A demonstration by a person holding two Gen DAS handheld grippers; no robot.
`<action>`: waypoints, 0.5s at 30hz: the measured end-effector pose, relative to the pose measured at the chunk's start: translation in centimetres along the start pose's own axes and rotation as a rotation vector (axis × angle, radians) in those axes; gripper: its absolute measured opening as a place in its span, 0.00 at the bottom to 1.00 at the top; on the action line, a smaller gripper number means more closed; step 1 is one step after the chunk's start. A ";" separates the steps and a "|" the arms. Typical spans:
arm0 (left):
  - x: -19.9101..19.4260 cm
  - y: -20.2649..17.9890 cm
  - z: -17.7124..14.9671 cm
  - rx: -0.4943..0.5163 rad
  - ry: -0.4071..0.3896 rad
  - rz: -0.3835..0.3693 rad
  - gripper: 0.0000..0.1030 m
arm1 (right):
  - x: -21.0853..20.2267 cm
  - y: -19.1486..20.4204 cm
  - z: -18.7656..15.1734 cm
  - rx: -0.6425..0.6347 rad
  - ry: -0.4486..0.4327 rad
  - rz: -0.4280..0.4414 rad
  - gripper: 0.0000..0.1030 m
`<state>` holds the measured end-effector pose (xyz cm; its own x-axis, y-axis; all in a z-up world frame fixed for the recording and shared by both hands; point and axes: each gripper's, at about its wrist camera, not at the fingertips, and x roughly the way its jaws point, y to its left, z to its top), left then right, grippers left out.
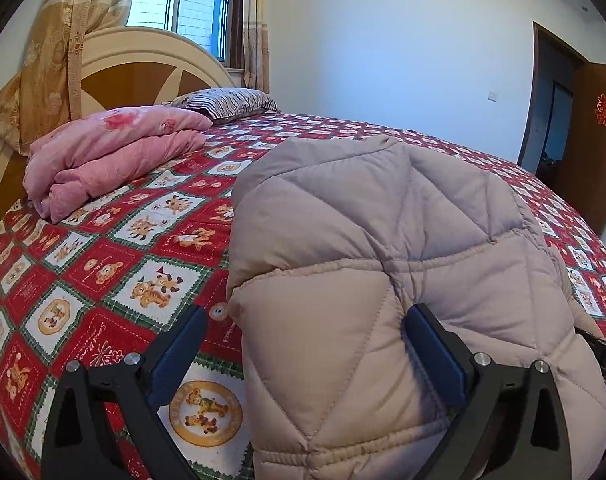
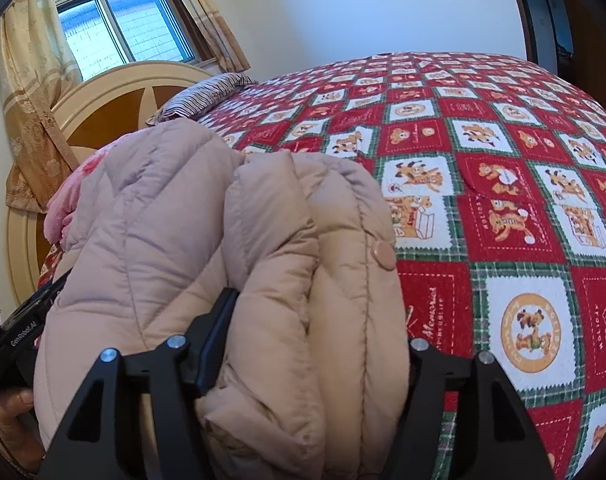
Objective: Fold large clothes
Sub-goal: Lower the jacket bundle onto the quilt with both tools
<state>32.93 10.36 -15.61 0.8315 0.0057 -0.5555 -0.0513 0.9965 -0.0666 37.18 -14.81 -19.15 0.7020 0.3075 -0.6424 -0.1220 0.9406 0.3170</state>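
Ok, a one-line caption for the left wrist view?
Open left gripper straddling the edge of a folded beige puffer jacket on a red patchwork bedspread, pink quilt beyond.

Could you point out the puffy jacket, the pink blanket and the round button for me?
Jacket (image 1: pixel 383 220): left wrist view, quilted back panel.
Pink blanket (image 1: pixel 111 152): left wrist view, folded top layer.
Button (image 2: pixel 384 255): right wrist view, its flat face.

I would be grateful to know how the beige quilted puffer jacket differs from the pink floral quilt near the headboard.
The beige quilted puffer jacket is plain with diamond stitching; the pink floral quilt bears printed flowers. The jacket lies at the near edge of the bed, the quilt by the headboard. Both are padded, folded and resting on the red checked bedspread.
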 end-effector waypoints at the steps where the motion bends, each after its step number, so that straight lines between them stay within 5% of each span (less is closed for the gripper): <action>1: 0.0 0.0 0.0 -0.001 -0.001 0.000 0.97 | 0.1 0.0 0.0 -0.001 0.002 -0.005 0.66; 15: 0.4 0.1 -0.1 -0.004 0.002 0.021 0.98 | 0.9 0.1 0.3 -0.009 0.023 -0.069 0.78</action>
<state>33.16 10.41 -15.94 0.8291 0.0267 -0.5584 -0.0712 0.9958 -0.0581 38.03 -14.47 -19.50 0.6929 0.2450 -0.6781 -0.0801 0.9608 0.2653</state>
